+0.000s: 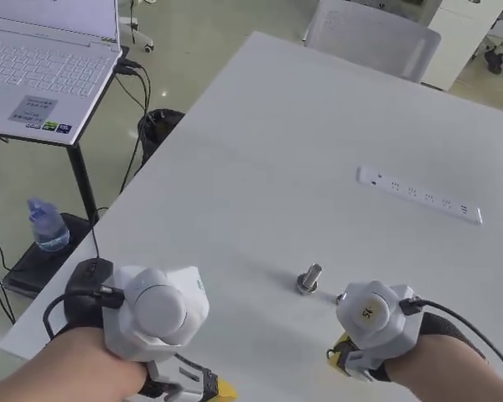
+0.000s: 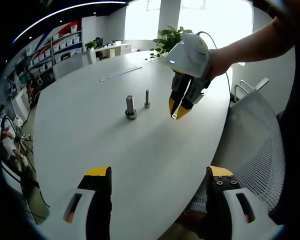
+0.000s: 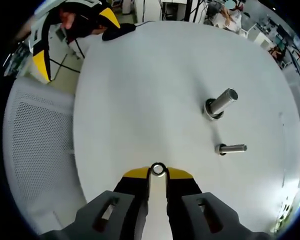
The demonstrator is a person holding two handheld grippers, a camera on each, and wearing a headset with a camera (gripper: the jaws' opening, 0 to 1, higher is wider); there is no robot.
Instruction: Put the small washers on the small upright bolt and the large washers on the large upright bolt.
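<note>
Two bolts stand upright on the white table [image 1: 260,151]. The large bolt [image 3: 221,103] has a washer around its foot, and the small bolt [image 3: 231,148] stands beside it. My right gripper [image 3: 158,173] is shut on a metal washer [image 3: 158,169] pinched at its yellow tips, short of the bolts. From the left gripper view the right gripper [image 2: 181,107] hangs above the table, right of the large bolt [image 2: 130,107] and the small bolt [image 2: 147,98]. My left gripper [image 2: 160,187] is open with nothing between its fingers. The head view has the large bolt [image 1: 308,278] just left of the right gripper [image 1: 344,352].
A white power strip [image 1: 419,194] lies on the table beyond the bolts. A laptop [image 1: 42,59] sits on a stand to the left, with a water bottle [image 1: 48,226] below it. A mesh chair [image 2: 255,140] stands at the near table edge.
</note>
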